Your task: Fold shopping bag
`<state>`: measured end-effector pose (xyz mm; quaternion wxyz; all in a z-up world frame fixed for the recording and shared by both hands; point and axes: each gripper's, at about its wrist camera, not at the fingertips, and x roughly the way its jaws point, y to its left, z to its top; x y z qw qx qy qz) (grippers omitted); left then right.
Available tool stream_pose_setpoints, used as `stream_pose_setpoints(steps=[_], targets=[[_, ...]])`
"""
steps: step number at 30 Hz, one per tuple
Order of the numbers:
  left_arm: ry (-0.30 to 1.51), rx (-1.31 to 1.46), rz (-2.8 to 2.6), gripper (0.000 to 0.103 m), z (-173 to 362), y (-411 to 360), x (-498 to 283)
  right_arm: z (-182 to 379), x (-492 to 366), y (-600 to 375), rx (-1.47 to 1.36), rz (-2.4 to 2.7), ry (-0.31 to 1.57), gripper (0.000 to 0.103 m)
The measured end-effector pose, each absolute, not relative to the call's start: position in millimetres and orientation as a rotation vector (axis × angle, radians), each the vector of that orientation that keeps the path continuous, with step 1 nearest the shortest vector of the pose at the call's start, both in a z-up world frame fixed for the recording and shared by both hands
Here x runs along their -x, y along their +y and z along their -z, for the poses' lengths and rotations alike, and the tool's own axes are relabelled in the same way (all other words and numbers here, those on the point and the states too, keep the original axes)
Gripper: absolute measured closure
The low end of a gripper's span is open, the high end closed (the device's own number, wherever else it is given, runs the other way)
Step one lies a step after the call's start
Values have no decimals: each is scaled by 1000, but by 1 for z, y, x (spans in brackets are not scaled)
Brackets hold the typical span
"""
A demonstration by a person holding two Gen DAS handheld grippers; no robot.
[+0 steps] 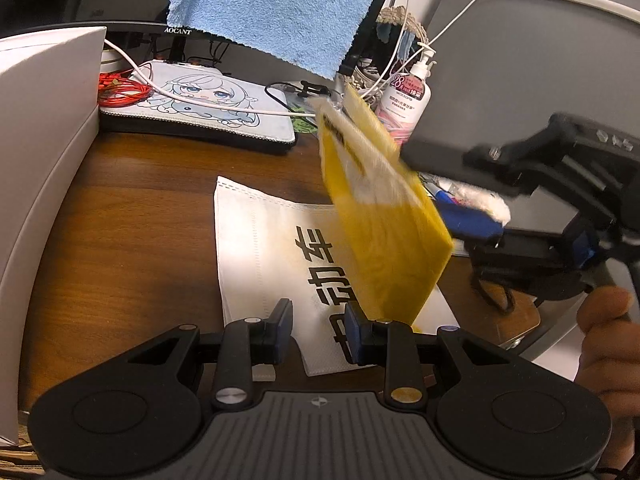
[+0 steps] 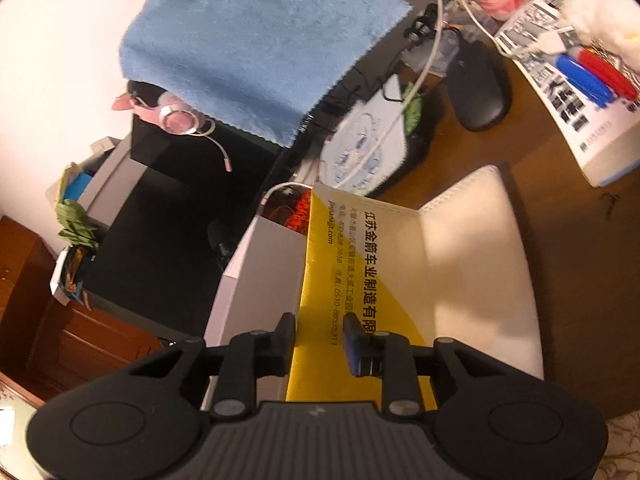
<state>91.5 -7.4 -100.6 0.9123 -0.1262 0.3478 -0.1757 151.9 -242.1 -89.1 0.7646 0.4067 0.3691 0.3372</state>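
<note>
The shopping bag [image 1: 260,240] lies on the wooden desk, its white panel flat with black characters printed on it. Its yellow flap [image 1: 384,232] stands raised and blurred above the white panel. My left gripper [image 1: 318,328] hovers open over the bag's near edge, touching nothing. The right gripper [image 1: 484,224], held by a hand [image 1: 608,340], is at the right of the flap. In the right wrist view the bag's yellow strip [image 2: 320,272] runs between the spread fingers of my right gripper [image 2: 320,338], and the white panel [image 2: 460,264] curves up beyond it.
A white box [image 1: 44,160] walls the desk's left side. Behind the bag are a cartoon-printed pad [image 1: 200,100], red cables [image 1: 120,90] and a lotion bottle [image 1: 408,96]. A blue towel [image 1: 280,12] hangs above. A black mouse [image 2: 480,84], a book [image 2: 572,92] and markers [image 2: 592,76] sit far right.
</note>
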Motion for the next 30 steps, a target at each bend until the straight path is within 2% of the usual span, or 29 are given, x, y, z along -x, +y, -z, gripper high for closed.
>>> stream_pose_setpoints(steps=[7, 8, 9, 26, 30], targets=[[719, 265, 370, 75, 100, -6, -92, 93, -153, -251, -988, -744, 790, 78], [719, 264, 370, 75, 100, -5, -92, 94, -152, -250, -975, -731, 799, 85], [719, 263, 371, 75, 100, -5, -92, 94, -152, -248, -959, -716, 808, 90], [727, 273, 385, 75, 100, 0, -92, 100, -164, -215, -549, -418, 907, 91], [733, 295, 379, 75, 94, 11, -90, 99, -160, -205, -432, -398, 901, 97]])
